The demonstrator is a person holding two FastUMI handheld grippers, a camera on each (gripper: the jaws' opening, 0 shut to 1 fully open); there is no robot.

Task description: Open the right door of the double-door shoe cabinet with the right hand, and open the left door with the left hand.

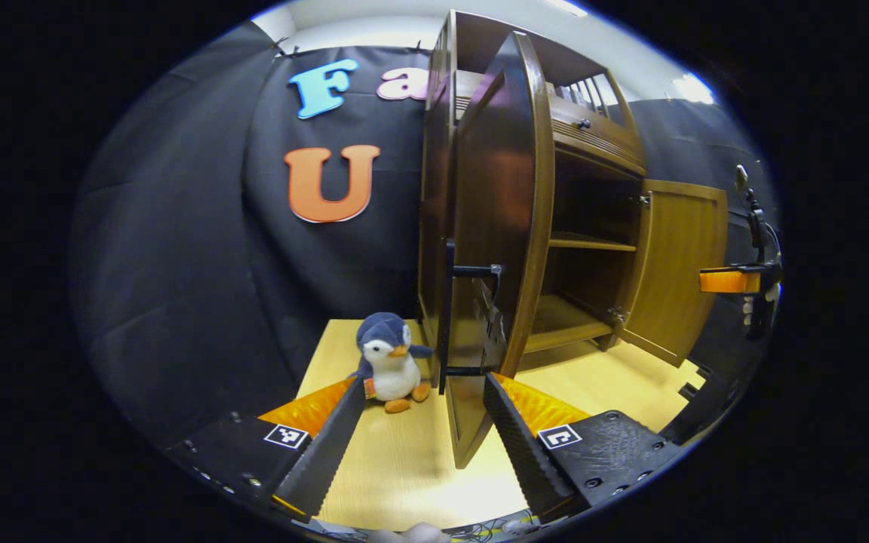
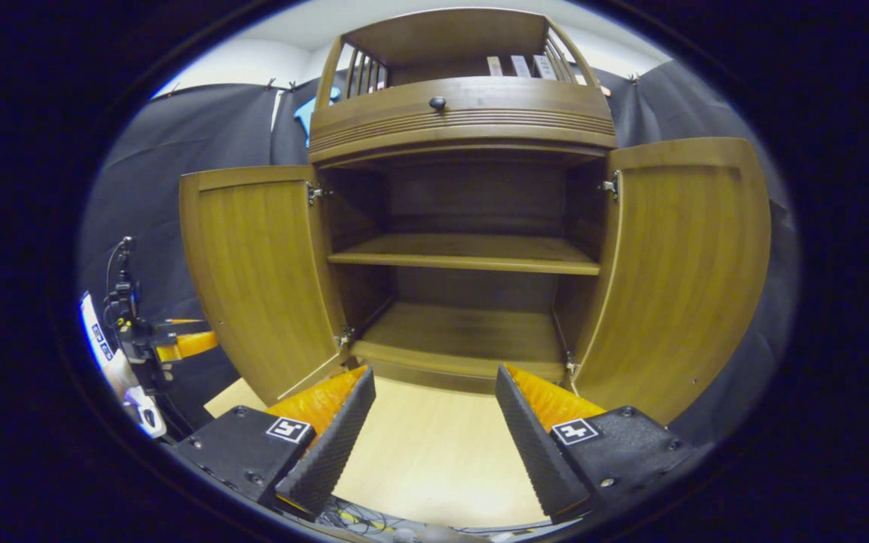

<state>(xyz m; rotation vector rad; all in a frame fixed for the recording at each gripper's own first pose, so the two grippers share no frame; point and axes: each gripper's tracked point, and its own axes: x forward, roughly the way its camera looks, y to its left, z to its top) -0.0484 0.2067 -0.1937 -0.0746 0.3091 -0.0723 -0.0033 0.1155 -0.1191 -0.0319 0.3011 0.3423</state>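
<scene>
Standing w/ both doors swung out, the shoe cabinet (image 2: pixel 465 113) is seen head-on at centre frame in the right gripper view. The left door (image 2: pixel 257 279) is seen at mid-left, the right door (image 2: pixel 687 279) at mid-right, both showing their inner faces. Between them a shelf (image 2: pixel 465 253) and the bottom board (image 2: pixel 461 332) are exposed, nothing seen on either. A small dark knob (image 2: pixel 437 102) sits on the curved drawer front at the top.

In the left gripper view the left door (image 1: pixel 498 249) is seen nearly edge-on at centre, its dark bar handle (image 1: pixel 449 317) facing the camera; the right door (image 1: pixel 680 268) is seen at mid-right.

Left gripper (image 1: pixel 425 388) is at bottom centre of its view, fingers spread wide, nothing held; the door's lower edge lies between the fingers, contact can't be told. Right gripper (image 2: pixel 434 381) is at bottom centre of its own view, fingers also wide apart, gripping nothing, just before the cabinet's base.

A plush penguin (image 1: pixel 389 362) stands on the light wood table (image 1: pixel 404 467), lower centre of the left gripper view, just beside the door's handle side. Black cloth wall (image 1: pixel 193 249) is seen behind, left half.
</scene>
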